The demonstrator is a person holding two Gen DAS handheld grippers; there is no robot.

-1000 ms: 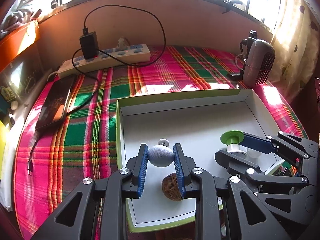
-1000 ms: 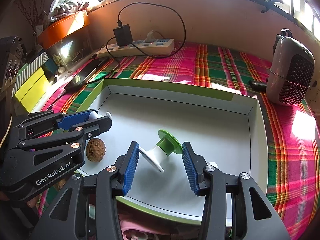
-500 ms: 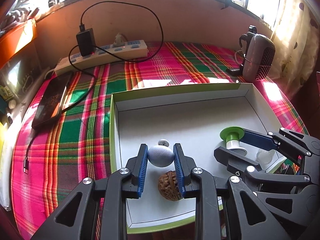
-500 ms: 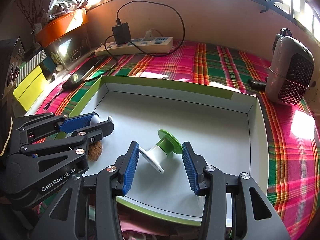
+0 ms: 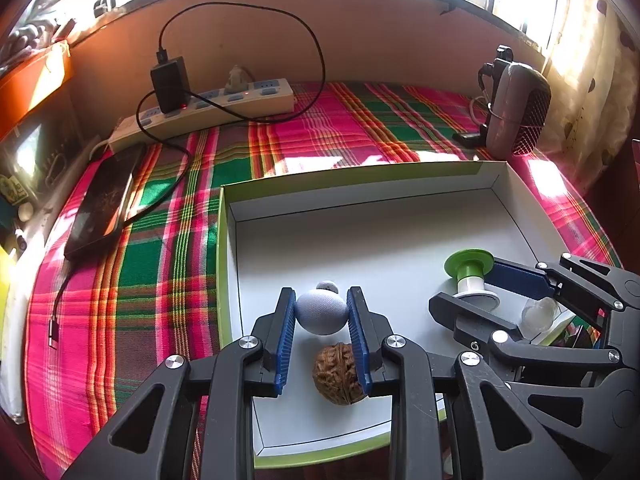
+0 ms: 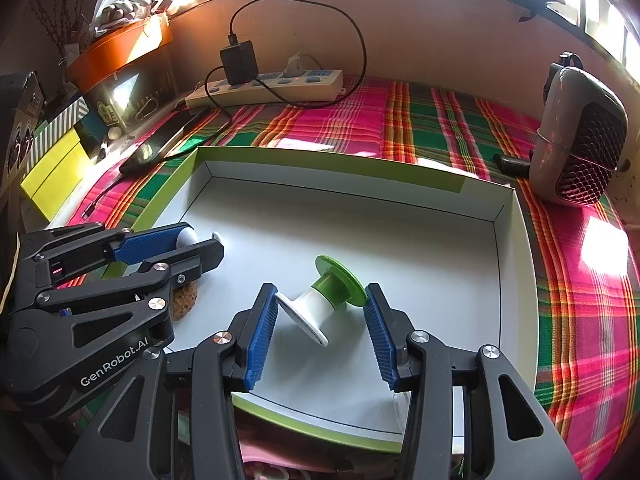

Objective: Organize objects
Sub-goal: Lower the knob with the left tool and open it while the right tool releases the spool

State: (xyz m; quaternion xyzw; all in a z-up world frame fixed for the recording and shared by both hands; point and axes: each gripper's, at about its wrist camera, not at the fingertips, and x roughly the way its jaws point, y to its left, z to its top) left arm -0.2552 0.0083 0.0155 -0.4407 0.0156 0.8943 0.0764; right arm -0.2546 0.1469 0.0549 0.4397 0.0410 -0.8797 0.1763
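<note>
Nothing has shifted: the left hand-held gripper (image 5: 321,322) still pinches the grey ball (image 5: 321,312) above the box (image 5: 400,200), near the walnut (image 5: 338,372). The right hand-held gripper (image 6: 319,320) clamps the green-and-white spool (image 6: 324,298). Lower each onto bare floor before releasing, so neither rolls.

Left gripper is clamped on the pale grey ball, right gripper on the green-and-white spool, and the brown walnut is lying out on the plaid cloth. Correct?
Not quite. The brown wrinkled walnut lies inside the shallow white box with the green rim, not on the pink-and-green plaid cloth; the left wrist view shows it. The rest holds: the left gripper is clamped on the pale grey ball, the right gripper on the green-and-white spool.
</note>
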